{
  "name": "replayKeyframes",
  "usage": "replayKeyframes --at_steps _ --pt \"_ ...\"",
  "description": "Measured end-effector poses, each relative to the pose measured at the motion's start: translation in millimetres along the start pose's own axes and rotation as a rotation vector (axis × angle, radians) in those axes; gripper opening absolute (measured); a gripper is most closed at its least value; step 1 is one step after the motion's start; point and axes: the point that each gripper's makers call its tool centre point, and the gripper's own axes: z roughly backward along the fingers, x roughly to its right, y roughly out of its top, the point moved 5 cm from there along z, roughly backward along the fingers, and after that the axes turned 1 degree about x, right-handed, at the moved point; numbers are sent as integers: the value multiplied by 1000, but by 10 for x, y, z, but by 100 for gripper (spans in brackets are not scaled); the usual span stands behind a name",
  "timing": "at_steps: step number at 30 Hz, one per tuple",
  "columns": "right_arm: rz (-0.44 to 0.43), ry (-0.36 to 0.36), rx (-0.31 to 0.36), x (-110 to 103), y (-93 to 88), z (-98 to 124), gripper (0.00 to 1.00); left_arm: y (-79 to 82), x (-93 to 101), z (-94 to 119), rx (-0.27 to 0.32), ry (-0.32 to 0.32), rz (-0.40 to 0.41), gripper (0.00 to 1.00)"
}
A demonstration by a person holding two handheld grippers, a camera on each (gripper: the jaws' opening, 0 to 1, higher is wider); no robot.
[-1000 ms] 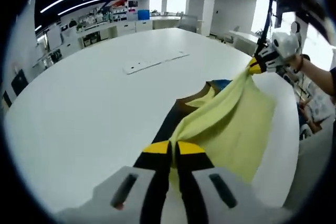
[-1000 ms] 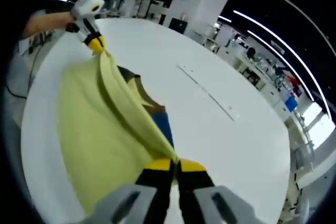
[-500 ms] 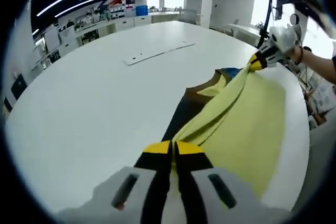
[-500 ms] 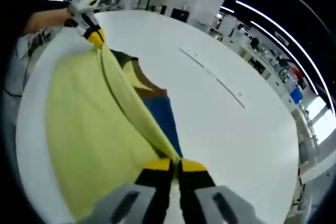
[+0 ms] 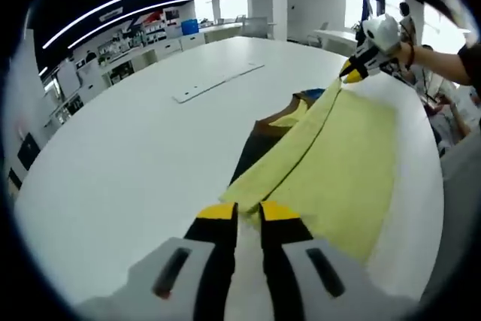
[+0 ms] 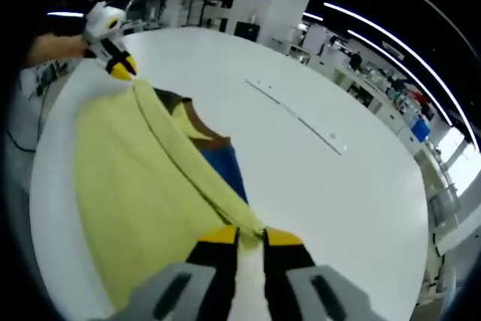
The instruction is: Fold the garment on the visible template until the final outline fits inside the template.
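A pale yellow garment (image 5: 338,163) lies folded flat on the white table, its folded edge running between the two grippers. Beside that edge peeks the template (image 5: 252,159), dark with brown and blue parts (image 6: 229,171). My left gripper (image 5: 249,212) is open, its yellow tips just short of the near corner of the garment (image 6: 128,171). My right gripper (image 6: 250,235) is open too, with the cloth's corner lying at its tips. Each gripper appears far off in the other's view: the right gripper (image 5: 352,74) and the left gripper (image 6: 119,68), both at the garment's far corner.
The round white table (image 5: 135,148) stretches wide on the far side of the garment, with a thin white strip (image 5: 218,84) lying on it, seen also as the strip (image 6: 293,114). The table's edge runs close along the garment's outer side. A person's hand (image 5: 421,54) holds the right gripper.
The raised folded edge has come down flat onto the table. Both grippers, shut on the cloth before, now have their jaws parted and the corners lie free.
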Motion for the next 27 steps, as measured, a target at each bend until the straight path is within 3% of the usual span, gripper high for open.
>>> replayKeyframes --at_steps 7,10,13,15,23,27 --pt "77 13 -12 -33 -21 -67 9 -121 -14 -113 -28 -2 -49 11" --pt "124 3 -16 -12 -40 -138 15 -143 -41 -169 -51 23 -104 13" --pt "169 -25 -22 17 -58 -166 16 -163 -167 -184 -72 94 -194 14" --pt "175 -50 -15 55 -51 -176 17 -146 -242 -198 -53 130 -218 17" --pt "33 -54 30 182 -61 -309 17 -90 -322 -315 -34 148 -205 15" --pt "-120 -73 58 260 -66 -386 17 -2 -418 -385 19 203 -81 10"
